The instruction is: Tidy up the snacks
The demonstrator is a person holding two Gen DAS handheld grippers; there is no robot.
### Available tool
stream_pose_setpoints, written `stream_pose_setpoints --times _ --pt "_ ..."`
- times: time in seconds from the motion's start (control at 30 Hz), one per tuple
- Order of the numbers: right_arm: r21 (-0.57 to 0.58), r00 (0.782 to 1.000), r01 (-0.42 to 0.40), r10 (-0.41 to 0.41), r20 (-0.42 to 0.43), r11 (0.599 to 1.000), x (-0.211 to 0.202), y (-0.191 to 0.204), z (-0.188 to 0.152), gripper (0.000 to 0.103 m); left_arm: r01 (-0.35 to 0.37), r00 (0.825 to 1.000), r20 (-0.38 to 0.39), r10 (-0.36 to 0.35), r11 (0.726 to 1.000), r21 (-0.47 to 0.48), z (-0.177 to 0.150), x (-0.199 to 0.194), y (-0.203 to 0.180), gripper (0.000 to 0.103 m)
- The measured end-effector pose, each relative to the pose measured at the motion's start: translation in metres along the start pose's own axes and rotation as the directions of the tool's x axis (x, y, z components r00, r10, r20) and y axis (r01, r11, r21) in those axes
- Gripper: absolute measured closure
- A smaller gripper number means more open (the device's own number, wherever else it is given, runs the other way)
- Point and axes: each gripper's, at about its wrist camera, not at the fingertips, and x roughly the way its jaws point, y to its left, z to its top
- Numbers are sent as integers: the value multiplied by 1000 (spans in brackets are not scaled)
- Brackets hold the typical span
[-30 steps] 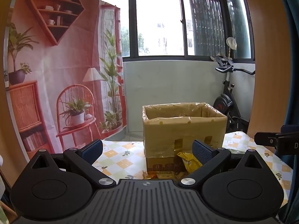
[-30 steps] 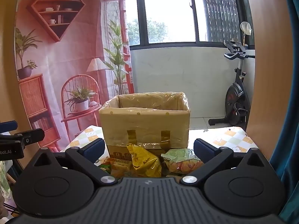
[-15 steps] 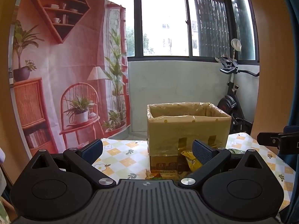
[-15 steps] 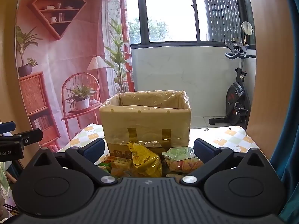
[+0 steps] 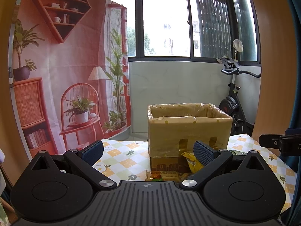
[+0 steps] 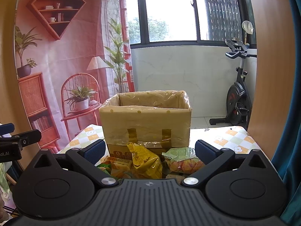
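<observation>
An open cardboard box (image 6: pixel 145 124) lined with clear plastic stands on the checked tablecloth (image 6: pixel 233 137); it also shows in the left wrist view (image 5: pixel 188 130). Snack packs lie in front of it: a yellow bag (image 6: pixel 145 163), a green-topped bag of chips (image 6: pixel 181 160) and an orange packet (image 6: pixel 120 163). The yellow bag (image 5: pixel 191 161) and an orange packet (image 5: pixel 162 175) show in the left wrist view too. My right gripper (image 6: pixel 149 149) is open and empty, just short of the pile. My left gripper (image 5: pixel 148 148) is open and empty, to the left of the box.
A printed pink backdrop (image 5: pixel 65 75) hangs at the left behind the table. An exercise bike (image 6: pixel 238 98) stands on the floor at the back right. A blue curtain (image 6: pixel 291 94) hangs at the right edge. The other gripper's tip (image 5: pixel 278 143) shows at the right.
The left wrist view has swung a little, so the box sits further right and lower in it. The right gripper has edged slightly closer to the snacks. Both grippers stay open.
</observation>
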Motion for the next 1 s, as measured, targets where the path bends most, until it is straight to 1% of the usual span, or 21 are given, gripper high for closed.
stream_pose_setpoints --times 1.0 --pt "0 1000 0 0 -3 1000 2 -1 -2 0 1 1000 -5 -1 1000 -4 -2 2 2 0"
